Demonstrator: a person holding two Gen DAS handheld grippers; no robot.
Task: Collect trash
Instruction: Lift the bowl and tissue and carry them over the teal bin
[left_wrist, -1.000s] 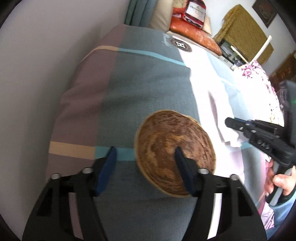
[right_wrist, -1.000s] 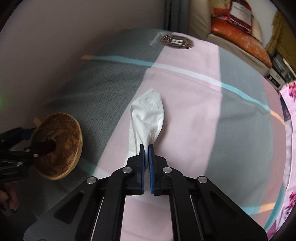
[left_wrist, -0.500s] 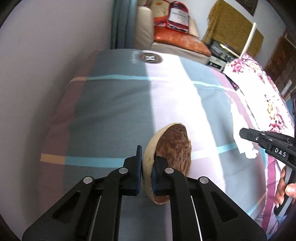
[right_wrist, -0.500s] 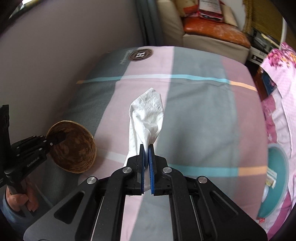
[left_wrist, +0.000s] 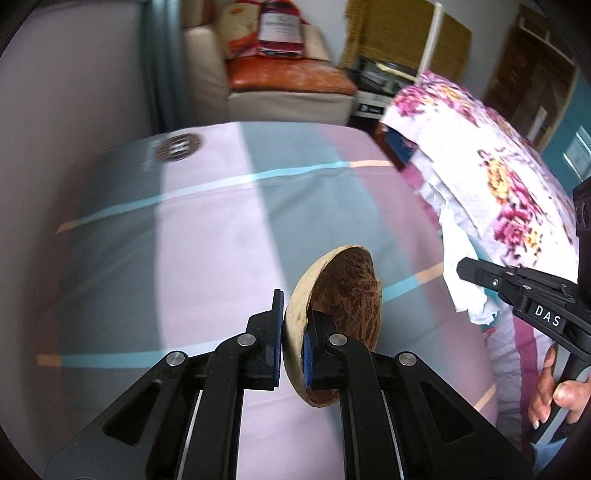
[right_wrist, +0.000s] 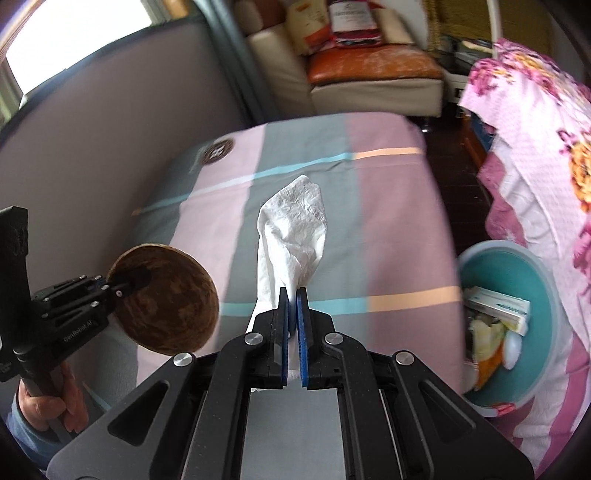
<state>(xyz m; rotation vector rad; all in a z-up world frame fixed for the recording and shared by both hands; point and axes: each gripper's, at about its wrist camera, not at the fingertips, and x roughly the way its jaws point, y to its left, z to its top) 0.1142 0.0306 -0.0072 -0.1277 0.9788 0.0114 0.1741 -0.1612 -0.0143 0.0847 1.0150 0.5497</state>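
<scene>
Striped bedding (left_wrist: 207, 236) in grey, pink and pale blue fills the ground under both tools. Nearest in the left wrist view, the left gripper (left_wrist: 293, 334) is clamped on the rim of a coconut shell (left_wrist: 343, 295), one finger outside the pale wall and one inside the brown hollow, so the shell is held on edge above the sheet. To its right the right gripper (left_wrist: 461, 266) comes in from the side with a white tissue (left_wrist: 461, 273) at its tip, and a hand (left_wrist: 554, 395) grips its handle. In the right wrist view the right gripper's blue pads (right_wrist: 283, 332) are pinched shut on the tissue's lower end, its crumpled upper part standing up beyond the fingertips. At the left of that view the shell shows its brown hollow. Lower right, beside the bed, a teal bin (right_wrist: 546, 306) holds a box and other scraps. A floral blanket (right_wrist: 535, 147) drapes above the bin. Farther back a round logo (right_wrist: 218, 151) marks the sheet, and a blurred sofa (right_wrist: 369, 77) carries an orange cushion and bags.
</scene>
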